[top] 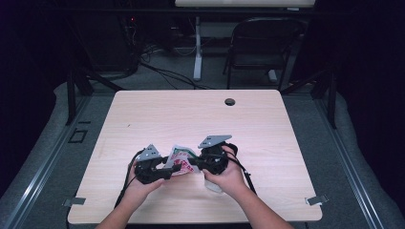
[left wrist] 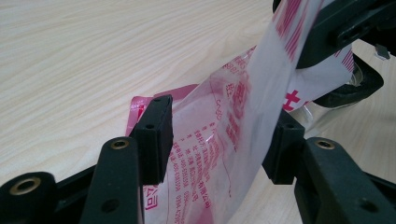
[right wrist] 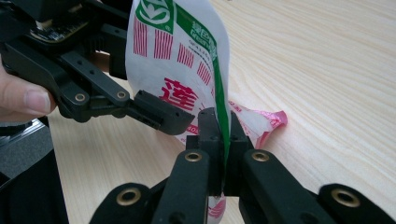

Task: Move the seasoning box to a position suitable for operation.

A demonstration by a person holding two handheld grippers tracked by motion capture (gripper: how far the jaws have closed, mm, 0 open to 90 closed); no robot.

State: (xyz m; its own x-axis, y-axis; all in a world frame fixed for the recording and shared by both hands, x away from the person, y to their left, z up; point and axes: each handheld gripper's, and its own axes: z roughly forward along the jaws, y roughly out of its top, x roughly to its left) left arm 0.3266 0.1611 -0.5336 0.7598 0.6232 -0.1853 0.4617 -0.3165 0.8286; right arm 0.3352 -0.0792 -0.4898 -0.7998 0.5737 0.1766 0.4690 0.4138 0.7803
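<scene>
A white plastic bag point(top: 179, 157) with red and green print is held up between my two grippers near the table's front edge. My right gripper point(right wrist: 219, 135) is shut on the bag's point(right wrist: 187, 70) green-trimmed edge, pinching it flat between the pads. My left gripper point(left wrist: 219, 140) stands open with the bag point(left wrist: 233, 116) hanging between its jaws, and a gap shows beside the left pad. In the high view the left gripper point(top: 176, 168) and the right gripper point(top: 193, 162) face each other, tips close together. The bag's lower corner rests on the wood.
The light wooden table point(top: 191, 114) has a round cable hole point(top: 229, 101) near its far edge. A folding chair point(top: 262, 43) and a desk leg stand on the floor beyond. Something clear point(top: 213, 186) lies under the right hand.
</scene>
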